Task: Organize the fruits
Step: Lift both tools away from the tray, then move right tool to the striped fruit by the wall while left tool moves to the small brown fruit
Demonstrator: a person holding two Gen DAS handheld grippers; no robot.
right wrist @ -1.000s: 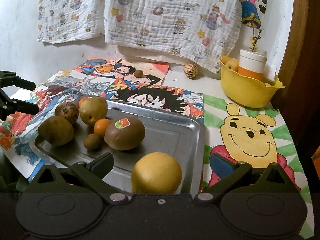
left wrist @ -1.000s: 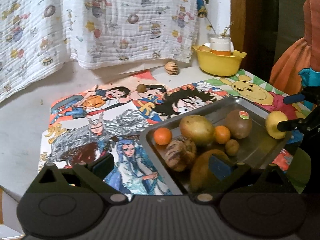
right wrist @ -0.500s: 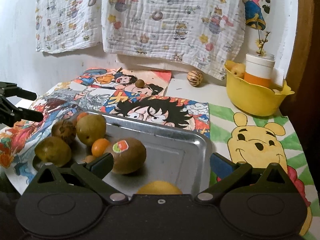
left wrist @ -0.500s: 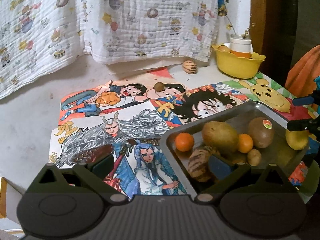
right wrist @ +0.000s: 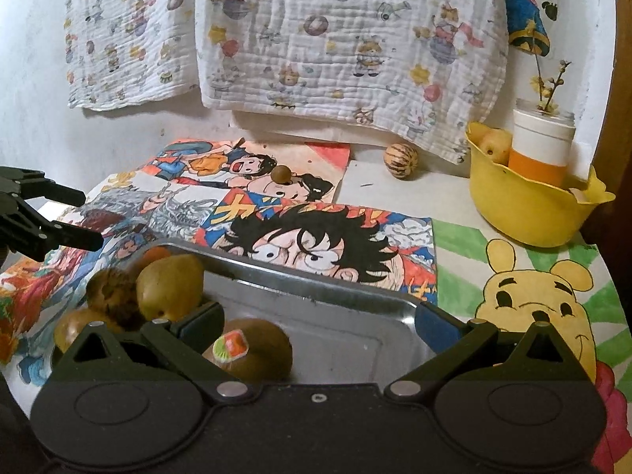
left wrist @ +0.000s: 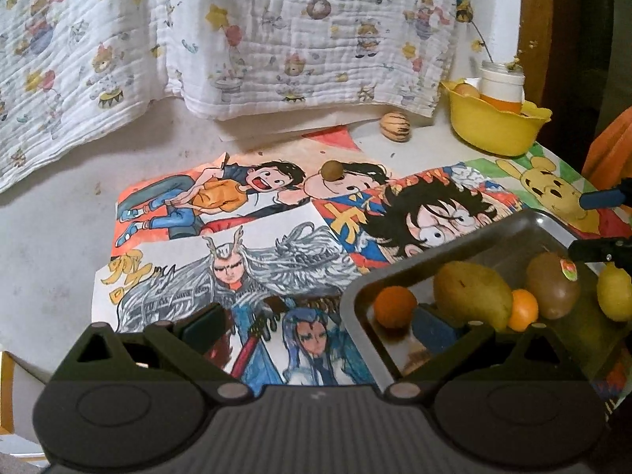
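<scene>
A metal tray (left wrist: 395, 272) holds an orange (left wrist: 395, 306), a green-yellow pear (left wrist: 472, 296), a small orange (left wrist: 523, 310), a stickered kiwi (left wrist: 551, 286) and a lemon (left wrist: 614, 296) at its right end. My left gripper (left wrist: 320, 326) is open over the tray's left corner and the comic mat. My right gripper (left wrist: 578, 223) is open just above the lemon, apart from it. From the right wrist, the right gripper (right wrist: 320, 324) spans the tray (right wrist: 300, 276), with the kiwi (right wrist: 252, 349) near its left finger. The lemon is hidden there. The left gripper (right wrist: 91, 221) shows at the left.
A small round brown fruit (left wrist: 333, 170) lies on the comic mat, and a striped fruit (left wrist: 395, 126) sits by the wall. A yellow bowl (left wrist: 493, 126) with a cup and a fruit stands at the back right. A printed cloth hangs behind.
The lemon has been let go in the tray and has dropped out of the right wrist view. Both grippers have drawn back from the tray, the left one shifting leftward.
</scene>
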